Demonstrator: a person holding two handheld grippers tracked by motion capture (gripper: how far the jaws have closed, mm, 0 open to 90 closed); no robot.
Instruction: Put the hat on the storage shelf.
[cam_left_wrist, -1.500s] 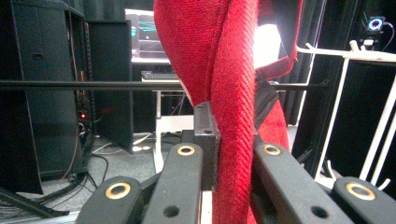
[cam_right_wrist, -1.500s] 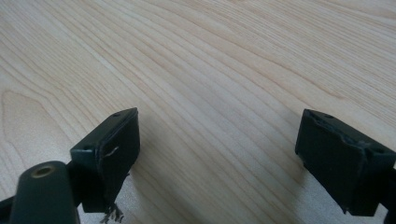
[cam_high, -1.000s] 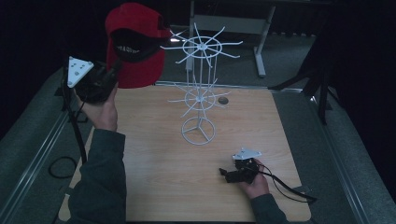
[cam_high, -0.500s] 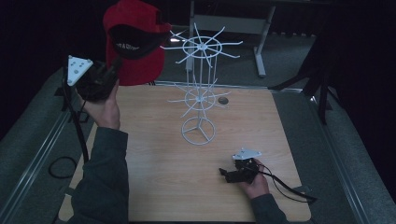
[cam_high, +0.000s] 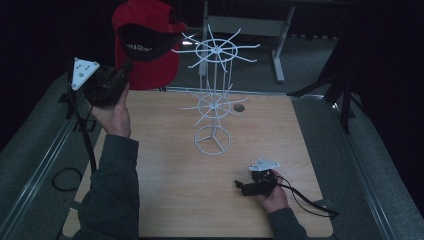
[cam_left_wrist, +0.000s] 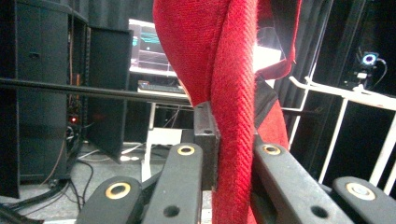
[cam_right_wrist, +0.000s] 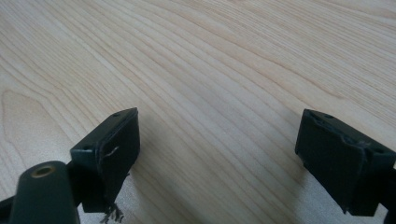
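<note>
Bare table (cam_high: 165, 200) all round the central white wire rack (cam_high: 214, 102), spokes outspread.

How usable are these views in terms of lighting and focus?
High view: dim, background nearly black, yet the red cap, white wire rack and table read clearly. Left gripper view: cap fabric sharp up close, a bright monitor glowing behind. Right gripper view: evenly lit wood grain, with the near jaws slightly soft.

The left gripper (cam_high: 112, 82) was raised at the table's far-left corner, forearm stretched forward, its jaws clamped on red fabric. The right gripper (cam_high: 245, 187) rested low near the table's near edge, jaws spread wide.
</note>
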